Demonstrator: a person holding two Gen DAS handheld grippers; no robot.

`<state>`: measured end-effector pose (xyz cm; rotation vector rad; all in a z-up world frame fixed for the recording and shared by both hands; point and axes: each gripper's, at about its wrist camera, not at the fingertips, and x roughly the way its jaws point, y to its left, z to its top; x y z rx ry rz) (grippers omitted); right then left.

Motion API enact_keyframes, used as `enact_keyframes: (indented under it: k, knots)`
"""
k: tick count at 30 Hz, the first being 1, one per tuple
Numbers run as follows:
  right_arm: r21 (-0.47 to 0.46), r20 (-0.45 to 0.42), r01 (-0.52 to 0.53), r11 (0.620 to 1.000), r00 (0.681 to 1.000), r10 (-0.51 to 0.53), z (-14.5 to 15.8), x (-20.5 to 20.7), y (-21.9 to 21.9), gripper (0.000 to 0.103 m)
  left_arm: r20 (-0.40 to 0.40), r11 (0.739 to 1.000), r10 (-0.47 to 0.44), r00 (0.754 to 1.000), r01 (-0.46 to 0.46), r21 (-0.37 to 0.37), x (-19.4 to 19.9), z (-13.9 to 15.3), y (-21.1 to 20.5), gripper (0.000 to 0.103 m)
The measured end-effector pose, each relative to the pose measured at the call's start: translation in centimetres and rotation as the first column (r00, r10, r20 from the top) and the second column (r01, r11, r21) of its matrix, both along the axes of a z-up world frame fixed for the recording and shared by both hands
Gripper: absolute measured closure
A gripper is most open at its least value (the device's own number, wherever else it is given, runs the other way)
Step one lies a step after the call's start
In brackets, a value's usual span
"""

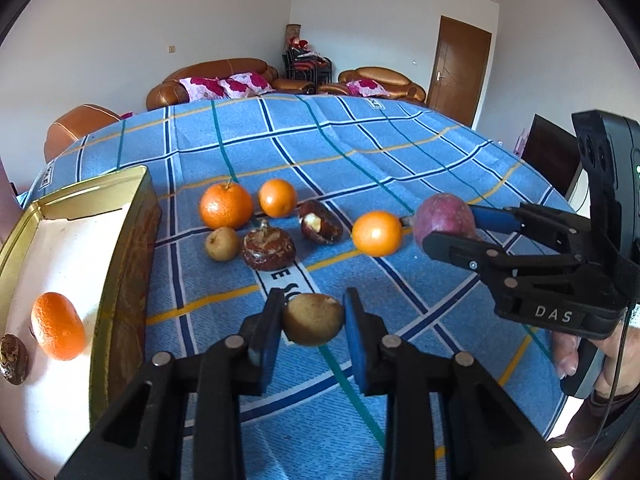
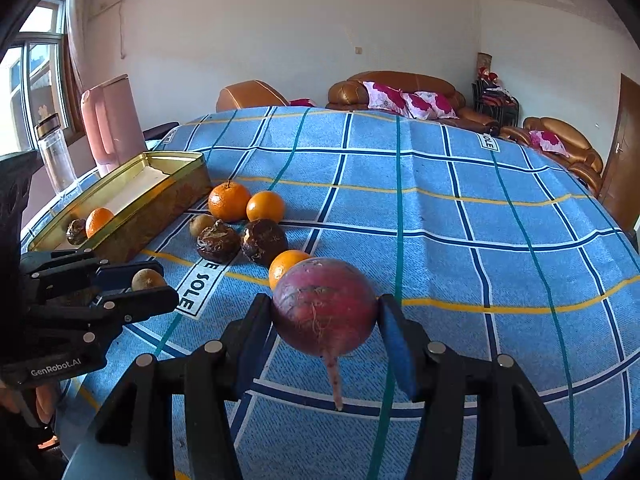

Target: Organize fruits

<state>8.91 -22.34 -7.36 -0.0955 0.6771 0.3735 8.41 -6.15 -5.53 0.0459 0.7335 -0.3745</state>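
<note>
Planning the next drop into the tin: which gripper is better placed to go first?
Left. The left gripper holds the small brown fruit right beside the gold tin; the right gripper, holding the red root, sits farther away, beyond the oranges.

Glossy gold metal tin (image 1: pixel 120 240); matt woven checked cloth (image 1: pixel 360 152).

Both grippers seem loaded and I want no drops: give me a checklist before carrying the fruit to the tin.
1. Left gripper around the brown fruit: ok, pads at both sides.
2. Right gripper around the beet: cannot tell, a gap shows at one pad.
3. Room in the tin: ok, only an orange and a dark fruit inside.
4. Tin open: ok, no lid on it.
5. Grippers apart: ok.
</note>
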Motion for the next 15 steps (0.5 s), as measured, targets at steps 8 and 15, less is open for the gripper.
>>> enact_keyframes:
  k: [8,15]
  knots:
    - [0.016,0.050,-0.029,0.999,0.998,0.028,0.6,-0.9,0.1,0.047,0.064,0.999,0.039,0.997,-0.037,-0.020,-0.7,0.8,0.8,0.072]
    - [0.024,0.077,-0.044,0.999,0.996,0.042,0.9,-1.3,0.1,0.047,0.102,0.997,0.068,0.992,-0.064,-0.039,-1.0,1.3,1.2,0.072]
